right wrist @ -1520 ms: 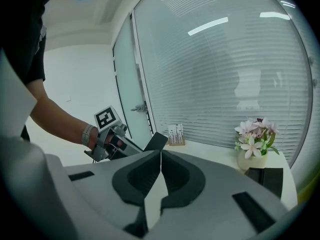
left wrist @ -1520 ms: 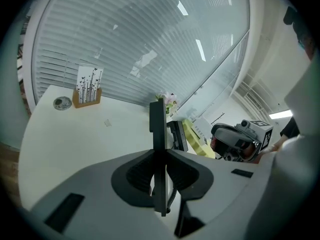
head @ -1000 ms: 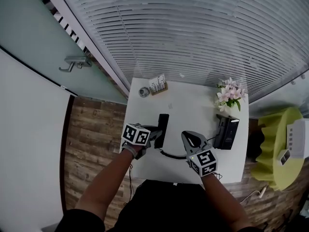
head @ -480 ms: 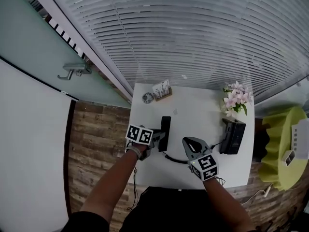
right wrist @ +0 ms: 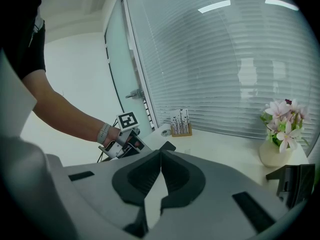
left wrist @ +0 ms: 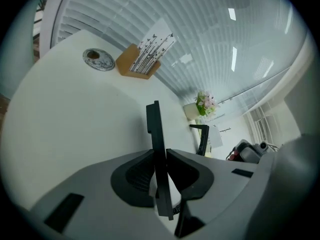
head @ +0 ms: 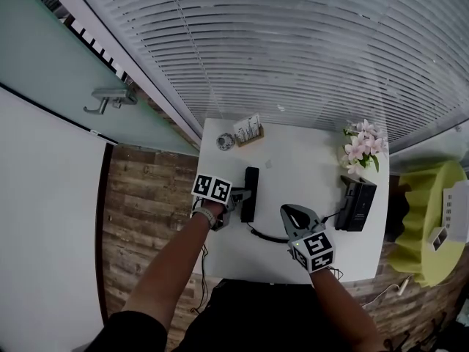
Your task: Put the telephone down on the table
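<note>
The handset [head: 250, 191] sits left of centre in the head view, over the white table [head: 300, 169] and very close to it. I cannot tell whether it touches the surface yet. The left gripper [head: 239, 198] has it. In the left gripper view its jaws are clamped on the two broad faces of the thin black slab, which stands edge-on between them about midway along.

The step in hand looks like the final lowering. To do it well, the handset should probably be rolled so that a broad face meets the table, not the narrow edge it now seems to present, then eased down until its whole length rests. Only then should the jaws part, and the gripper should back out along its own line so a pad does not drag the handset sideways. The curly cord [head: 265, 235] trails from the near end towards the lower middle of the frame. It could tug on the handset, so some slack there would help.

The handset's long axis runs up and down the head view. Its far end points to the upper part of the frame, towards the card holder [head: 250, 130] and small round dish [head: 225, 141] by the blinds. Its near end points back to the person.

The right gripper [head: 295, 213] hovers lower right of the handset with jaws pressed together and nothing between them. The phone base [head: 355, 205] stands at the right edge, below the flowers [head: 361, 149].
</note>
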A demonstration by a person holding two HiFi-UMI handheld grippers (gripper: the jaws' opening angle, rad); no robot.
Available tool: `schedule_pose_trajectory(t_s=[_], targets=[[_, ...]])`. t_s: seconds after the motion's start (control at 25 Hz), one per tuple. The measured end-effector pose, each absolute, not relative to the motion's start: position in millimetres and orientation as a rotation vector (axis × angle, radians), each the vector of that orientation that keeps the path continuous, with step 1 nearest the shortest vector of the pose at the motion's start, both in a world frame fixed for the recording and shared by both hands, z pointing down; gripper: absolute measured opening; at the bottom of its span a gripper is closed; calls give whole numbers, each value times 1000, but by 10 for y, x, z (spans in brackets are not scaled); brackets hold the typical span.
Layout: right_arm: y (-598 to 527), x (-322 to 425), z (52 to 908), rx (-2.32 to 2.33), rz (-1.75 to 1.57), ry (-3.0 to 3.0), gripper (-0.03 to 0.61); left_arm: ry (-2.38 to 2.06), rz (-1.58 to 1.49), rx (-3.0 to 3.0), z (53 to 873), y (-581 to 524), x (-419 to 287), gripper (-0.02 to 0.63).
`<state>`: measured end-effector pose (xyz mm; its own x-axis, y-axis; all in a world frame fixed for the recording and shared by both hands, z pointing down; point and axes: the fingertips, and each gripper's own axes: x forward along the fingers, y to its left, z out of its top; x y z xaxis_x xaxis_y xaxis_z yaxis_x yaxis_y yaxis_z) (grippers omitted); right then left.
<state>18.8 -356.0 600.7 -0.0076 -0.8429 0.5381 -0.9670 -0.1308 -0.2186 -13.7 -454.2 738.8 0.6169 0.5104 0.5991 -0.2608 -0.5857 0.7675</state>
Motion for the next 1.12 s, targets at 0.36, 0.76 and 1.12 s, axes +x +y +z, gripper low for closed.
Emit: schedule_pose_trajectory(t_s=[0.36, 0.76, 1.12], targets=[[-3539, 161, 6034, 2041, 855, -1907, 23, 179, 1165, 1968, 7466, -4615, -175, 98], [-3441, 180, 6028, 2054, 858, -1888, 23, 140, 1264, 2056, 7462, -4626, -167, 114], [-3270, 195, 6001, 2084, 861, -1856, 23, 94, 1314, 2070, 7479, -4661, -204, 121]])
